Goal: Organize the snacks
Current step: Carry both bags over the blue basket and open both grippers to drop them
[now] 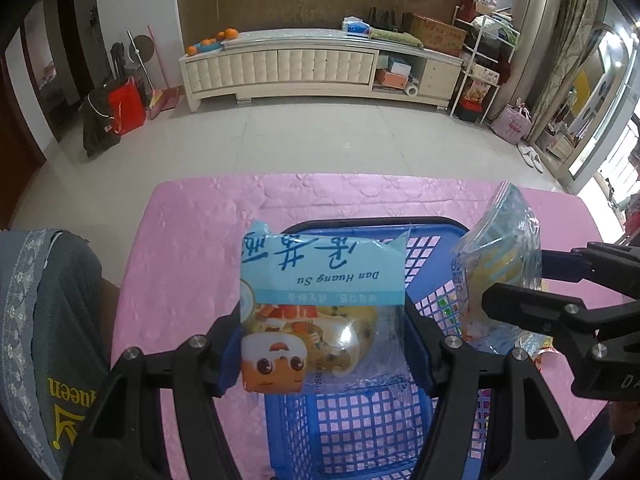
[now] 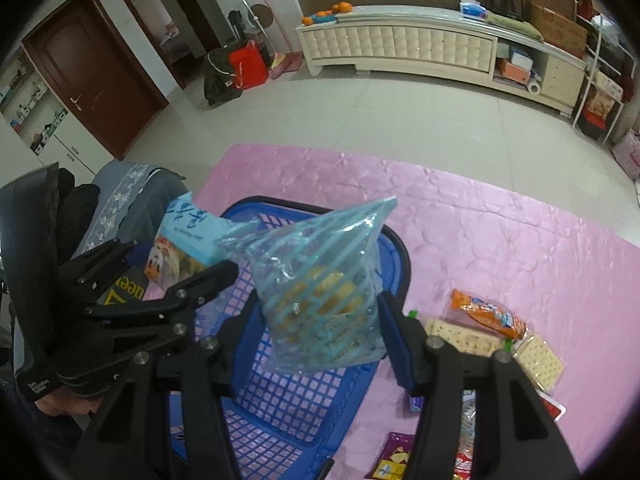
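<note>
I have both tongs over the blue basket on the pink counter. My left tongs pinch a pastry pack printed "Dan Huang Su" under Chinese characters; my right tongs pinch a striped clear bag of yellow biscuits. The basket looks empty so far, so I judge we are early. Crackers and an orange packet still lie on the counter, their print unreadable.
</note>
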